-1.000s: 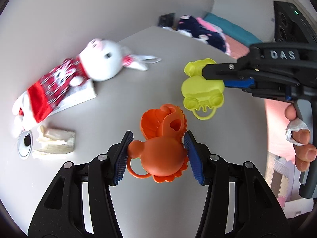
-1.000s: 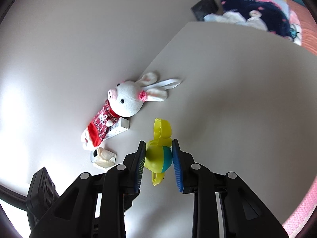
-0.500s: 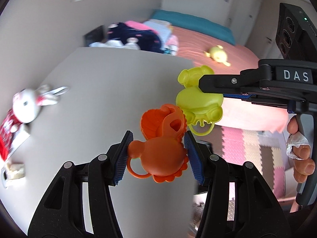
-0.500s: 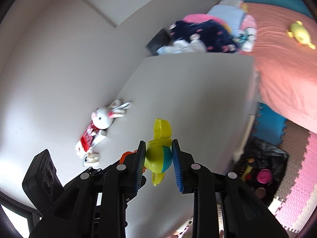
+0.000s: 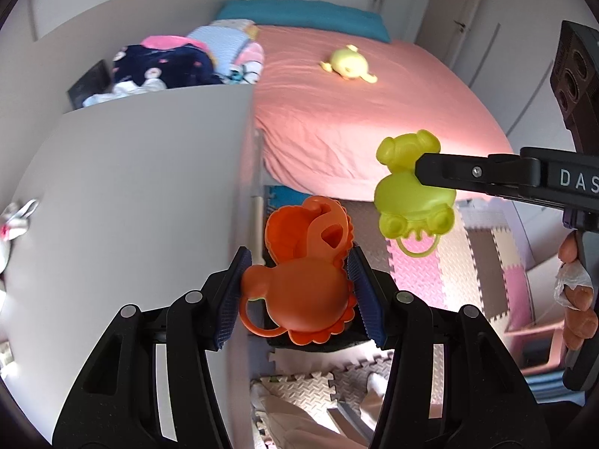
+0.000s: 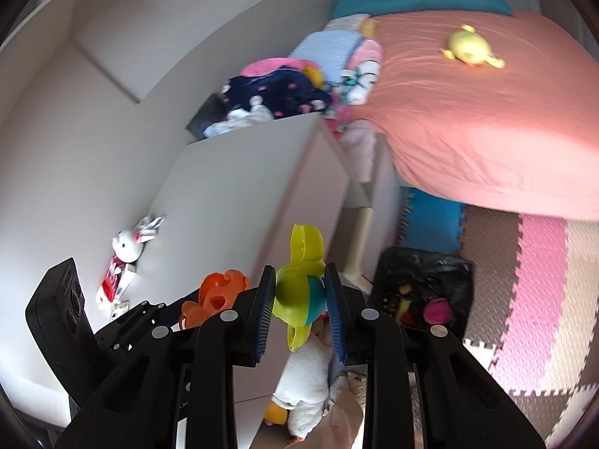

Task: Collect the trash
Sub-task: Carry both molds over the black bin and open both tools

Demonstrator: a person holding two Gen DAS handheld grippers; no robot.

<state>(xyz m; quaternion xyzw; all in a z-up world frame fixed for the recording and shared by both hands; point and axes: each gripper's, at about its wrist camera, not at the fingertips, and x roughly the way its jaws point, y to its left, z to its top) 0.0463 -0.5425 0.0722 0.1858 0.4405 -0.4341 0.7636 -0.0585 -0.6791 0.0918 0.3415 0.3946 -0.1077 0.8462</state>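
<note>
Both hands have swung away from the pale grey tabletop (image 5: 131, 194) since a second ago; the plush white rabbit in a red checked dress (image 6: 125, 252), which lay near the jaws then, now sits well off to the left, and the bed with its salmon-pink sheet (image 5: 355, 112) and the foam puzzle-mat floor (image 6: 543, 299) have come into sight; neither grip has changed on the way.

The left gripper (image 5: 297, 292) is clamped on an orange moulded plastic toy with a scalloped rim and a small loop handle (image 5: 299, 284); its blue ribbed pads (image 5: 230, 299) press on either side of the toy's rounded body, which hangs over the table's right edge and the floor beyond.

The right gripper (image 6: 299, 310) is closed on a yellow-green plastic toy shaped like a frog, with a teal patch on one side (image 6: 297, 292); from the left wrist view that same toy (image 5: 413, 194) hangs in the air to the right of the orange one, apart from it, in front of the bed's edge; a hand (image 5: 576, 299) with a white wrap on one finger holds the right gripper's handle.

Below and right of the yellow-green toy, an open black plastic bag (image 6: 423, 288) sits on the floor by the table leg with a few bright bits inside; a small yellow plush (image 6: 470, 48) lies on the bed; a heap of dark and pink clothes (image 6: 277, 93) sits at the table's far end.
</note>
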